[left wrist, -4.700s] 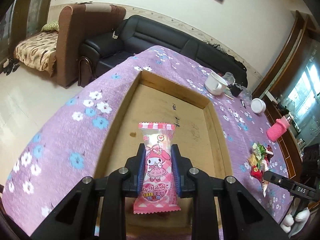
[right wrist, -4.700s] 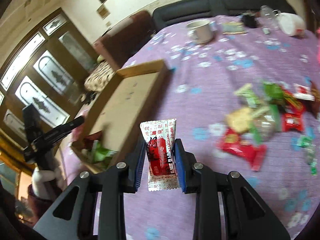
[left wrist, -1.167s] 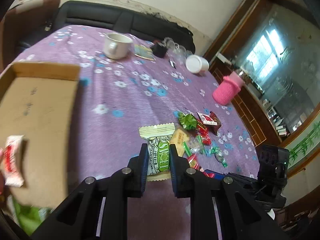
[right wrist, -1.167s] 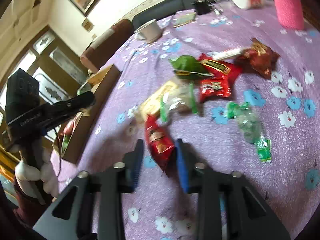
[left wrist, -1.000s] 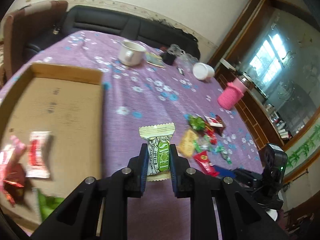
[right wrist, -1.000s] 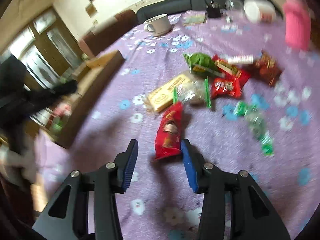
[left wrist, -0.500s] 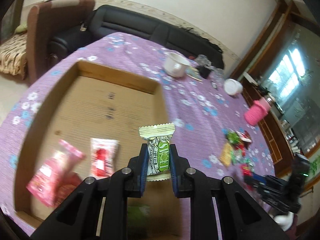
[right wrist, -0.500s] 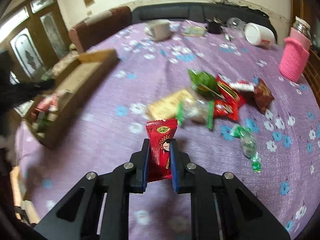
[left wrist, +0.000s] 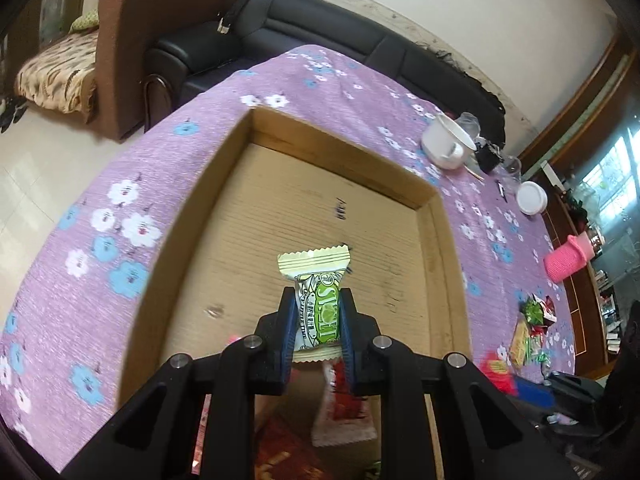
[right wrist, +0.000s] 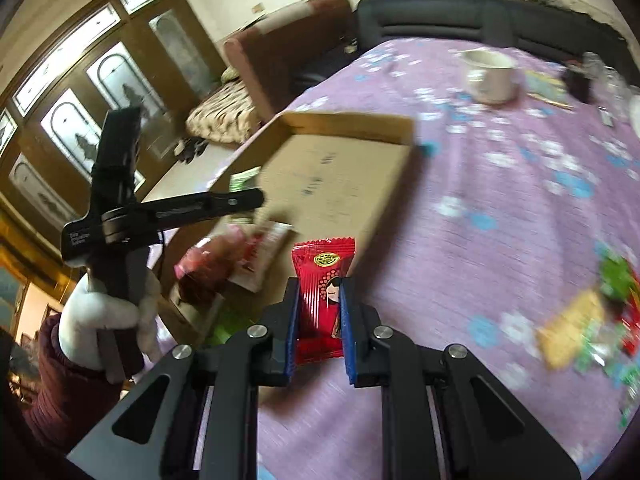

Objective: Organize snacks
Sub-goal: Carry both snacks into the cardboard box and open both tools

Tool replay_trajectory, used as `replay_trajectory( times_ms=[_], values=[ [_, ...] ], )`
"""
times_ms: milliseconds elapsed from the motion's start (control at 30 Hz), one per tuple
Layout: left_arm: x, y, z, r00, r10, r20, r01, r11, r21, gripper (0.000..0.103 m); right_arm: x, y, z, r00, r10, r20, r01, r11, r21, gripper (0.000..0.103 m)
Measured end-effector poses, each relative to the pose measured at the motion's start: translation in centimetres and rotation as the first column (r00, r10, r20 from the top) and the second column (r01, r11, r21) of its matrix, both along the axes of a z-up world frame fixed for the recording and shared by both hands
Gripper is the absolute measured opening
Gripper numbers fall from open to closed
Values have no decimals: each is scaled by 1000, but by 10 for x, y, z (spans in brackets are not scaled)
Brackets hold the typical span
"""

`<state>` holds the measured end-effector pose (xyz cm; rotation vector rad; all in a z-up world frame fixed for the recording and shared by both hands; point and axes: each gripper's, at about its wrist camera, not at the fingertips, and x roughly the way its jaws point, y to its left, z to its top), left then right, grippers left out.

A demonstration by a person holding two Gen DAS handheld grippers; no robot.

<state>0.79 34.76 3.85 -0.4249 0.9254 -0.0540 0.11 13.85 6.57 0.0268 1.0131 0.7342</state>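
Note:
My left gripper is shut on a cream and green snack packet and holds it over the near part of the shallow cardboard box. A few red and white packets lie in the box's near end, partly hidden by the gripper. My right gripper is shut on a red snack packet above the purple cloth, beside the box's near right edge. The left gripper also shows in the right wrist view, over the box. Packets in the box show there too.
A flowered purple cloth covers the table. A heap of loose snacks lies to the right. A white mug, a white lid, small dark items and a pink holder stand at the far side. Sofas stand behind.
My left gripper has carried the green packet further over the box. My right gripper has swung left with the red packet, from above the snack heap to beside the box.

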Motion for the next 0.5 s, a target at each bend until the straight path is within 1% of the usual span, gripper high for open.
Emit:
replay_trajectory(
  times_ms=[67, 133, 200, 267, 333, 400, 467, 500],
  values=[
    [-3, 4, 0, 1000, 5, 2, -5, 1000, -18, 22, 6, 20, -7, 1000, 13, -6, -13, 1000, -22, 21],
    [-6, 8, 0, 1000, 3, 7, -3, 999, -49, 40, 11, 32, -15, 1000, 16, -15, -17, 999, -45, 22],
    [-11, 12, 0, 1000, 7, 14, -7, 998, -69, 48, 15, 40, -22, 1000, 6, -20, -8, 998, -62, 22],
    [-19, 13, 3, 1000, 13, 25, -11, 996, -89, 49, 19, 40, -26, 999, -13, -34, 12, 999, -48, 25],
    [-25, 14, 8, 999, 18, 42, -13, 994, -108, 49, 18, 34, -21, 999, -22, -31, 22, 1000, -11, 26],
    [-34, 12, 15, 998, 25, 63, -18, 993, -120, 50, 14, 21, -10, 999, -44, -1, 44, 999, 10, 26],
    [-44, 7, 25, 994, 18, 103, -3, 990, -142, 52, 7, 2, 1, 997, -66, 33, 65, 997, 30, 27],
    [-50, 3, 31, 992, 12, 126, 8, 988, -152, 55, 3, -12, 7, 995, -86, 56, 84, 996, 36, 30]
  ],
)
